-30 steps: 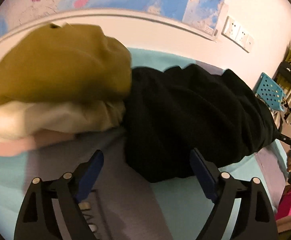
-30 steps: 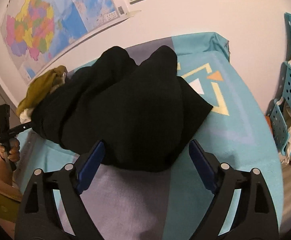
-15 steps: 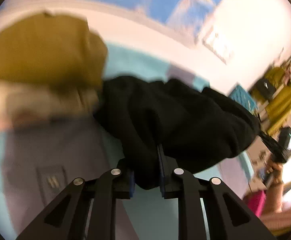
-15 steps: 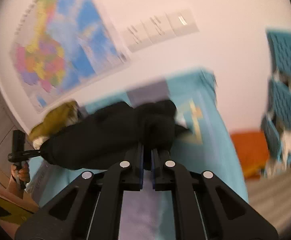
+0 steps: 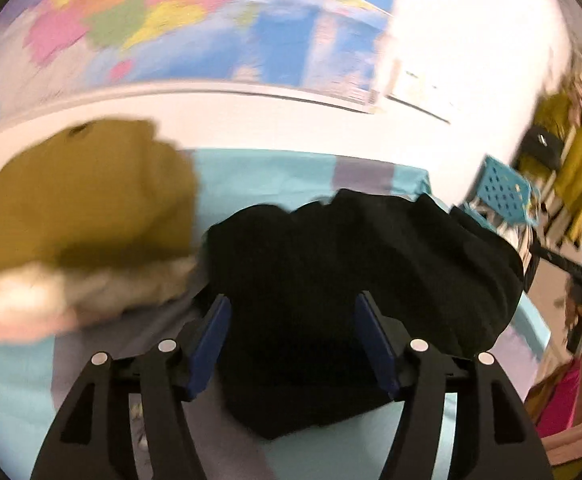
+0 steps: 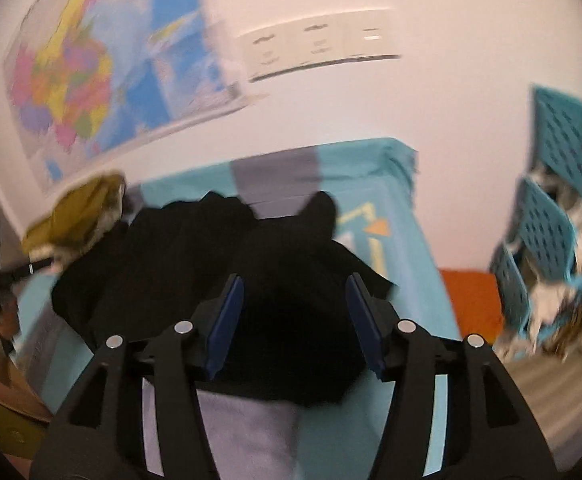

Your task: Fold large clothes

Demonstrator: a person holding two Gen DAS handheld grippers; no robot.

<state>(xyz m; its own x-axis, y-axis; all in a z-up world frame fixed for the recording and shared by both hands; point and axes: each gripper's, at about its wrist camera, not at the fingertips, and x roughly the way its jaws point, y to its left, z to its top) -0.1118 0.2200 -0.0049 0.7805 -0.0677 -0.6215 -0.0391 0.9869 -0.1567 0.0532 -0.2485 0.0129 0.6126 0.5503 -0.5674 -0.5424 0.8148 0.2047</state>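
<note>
Both sets of jaws opening again after a brief clamp on the black garment (image 5: 351, 272). Left gripper (image 5: 291, 344) and right gripper (image 6: 293, 320) now parted, cloth between the pads but not pressed. Garment lying bunched on the teal bedsheet (image 6: 403, 320), beside the mustard garment (image 5: 79, 200). Judged released after a lift; fold not yet made.
</note>
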